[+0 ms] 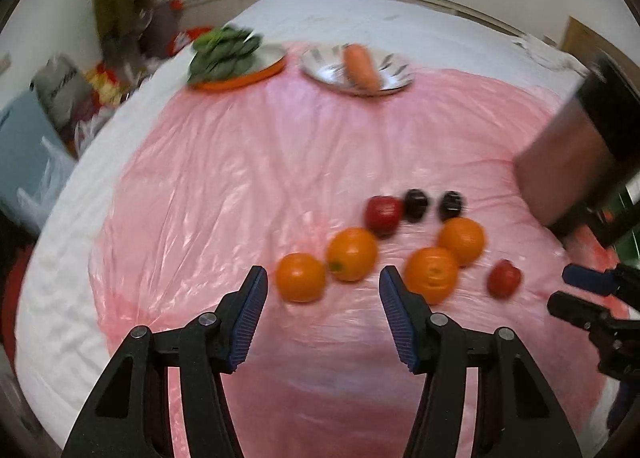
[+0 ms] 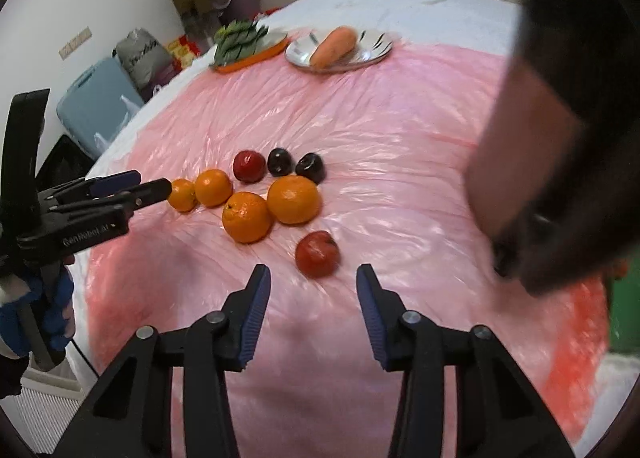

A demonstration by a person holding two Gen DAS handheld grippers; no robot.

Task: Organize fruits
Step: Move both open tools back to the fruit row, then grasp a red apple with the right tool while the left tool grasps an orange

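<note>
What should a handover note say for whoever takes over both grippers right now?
Left gripper: open, empty, near the oranges.
Right gripper: open, empty, just short of the nearest red fruit.
Four oranges, two red fruits and two dark fruits lie loose together on the pink sheet.
Far plates hold greens and a carrot.
Done: no sorting visible. Left: group all the fruit.

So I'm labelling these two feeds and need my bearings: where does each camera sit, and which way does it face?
Left wrist: sits on the left tool, aimed down over the pink sheet at the oranges; its own open fingers show, the right tool at the right edge.
Right wrist: sits on the right tool, aimed at the near red fruit; the left tool and a blue-gloved hand show at the left.
Shared: fruit cluster, carrot plate, greens plate.
</note>
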